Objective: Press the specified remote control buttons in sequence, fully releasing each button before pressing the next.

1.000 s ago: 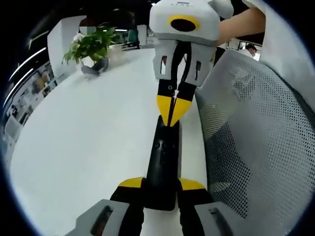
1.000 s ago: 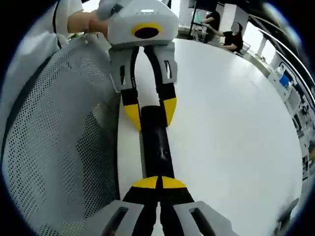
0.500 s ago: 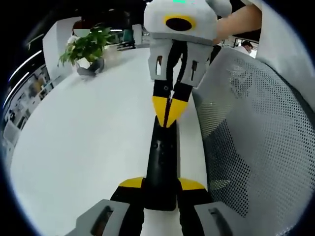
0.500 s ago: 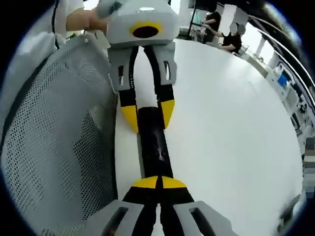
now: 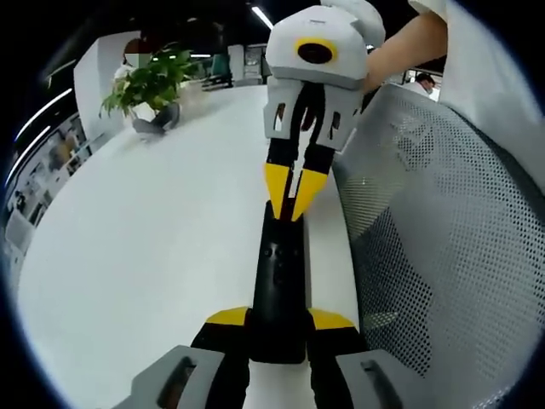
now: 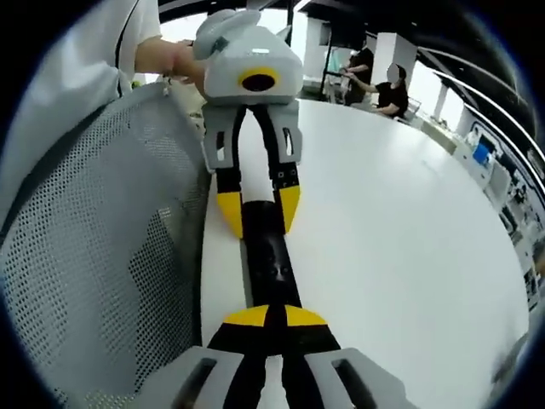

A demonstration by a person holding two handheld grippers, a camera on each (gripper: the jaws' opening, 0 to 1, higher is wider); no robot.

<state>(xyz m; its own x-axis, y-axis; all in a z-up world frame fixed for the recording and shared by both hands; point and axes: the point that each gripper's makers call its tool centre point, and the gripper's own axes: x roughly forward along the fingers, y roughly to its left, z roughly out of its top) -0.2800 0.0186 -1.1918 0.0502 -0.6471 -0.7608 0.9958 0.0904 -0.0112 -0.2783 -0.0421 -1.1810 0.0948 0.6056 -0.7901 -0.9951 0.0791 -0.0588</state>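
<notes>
Two grippers: both meet on one black remote control (image 5: 278, 281) lying near the edge of a white table (image 5: 145, 256), just beside a grey mesh chair back (image 5: 434, 247).
Left gripper (image 5: 278, 322): its yellow-tipped jaws sit narrow on either side of the remote's near end, holding it steady; in the right gripper view the same gripper (image 6: 257, 210) straddles the far end.
Right gripper (image 6: 266, 317): jaws closed together tip to tip, pointing down at the remote (image 6: 271, 268); from the left gripper view its tips (image 5: 293, 192) hang over the far end, seemingly just off the surface, though contact cannot be told.
Long axis: the remote runs straight along the line between the two grippers, buttons faintly visible near mid-length.
Key relation: the buttons lie towards the left gripper from the right gripper's closed tips, so the right is the pressing tool and nearer the target.
Step judged: likely released between presses.
Background: a potted plant (image 5: 152, 81) at the table's far side.
</notes>
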